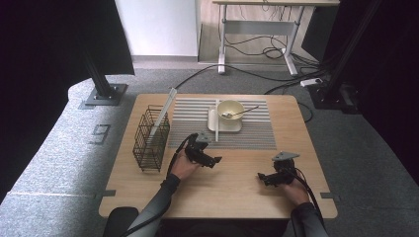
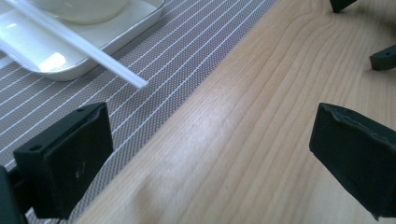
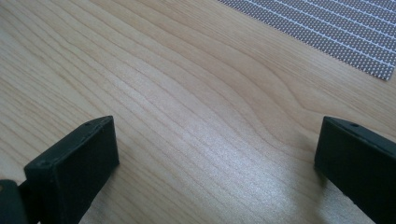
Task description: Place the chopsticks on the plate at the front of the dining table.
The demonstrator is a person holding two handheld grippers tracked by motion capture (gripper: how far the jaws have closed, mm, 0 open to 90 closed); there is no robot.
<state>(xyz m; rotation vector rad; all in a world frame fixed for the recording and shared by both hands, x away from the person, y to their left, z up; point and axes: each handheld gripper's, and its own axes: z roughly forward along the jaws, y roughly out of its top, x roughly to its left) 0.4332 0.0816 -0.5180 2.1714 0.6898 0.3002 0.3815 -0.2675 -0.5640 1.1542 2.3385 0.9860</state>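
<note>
Both tongs, right [image 1: 260,176] and left [image 1: 217,160], hover low over the near counter [image 1: 232,192] with jaws apart and empty. Just beyond the left one, a white chopstick [image 1: 216,121] rests across the tray [image 1: 230,127] on the striped mat [image 1: 252,136]: light, stiff, probably slippery, best pinched at its overhanging near end.

In the left gripper view the white tray [image 2: 93,42] runs off the edge at 11 o'clock, and the bowl [image 2: 79,7] on it is cut to a sliver of its base. The white stick [image 2: 88,53] leaves the picture at 10 o'clock. At 2 o'clock, two dark tips of the right tongs [image 2: 369,28] are cropped. In the high view, the bowl's contents [image 1: 227,115] are too small to tell.
</note>
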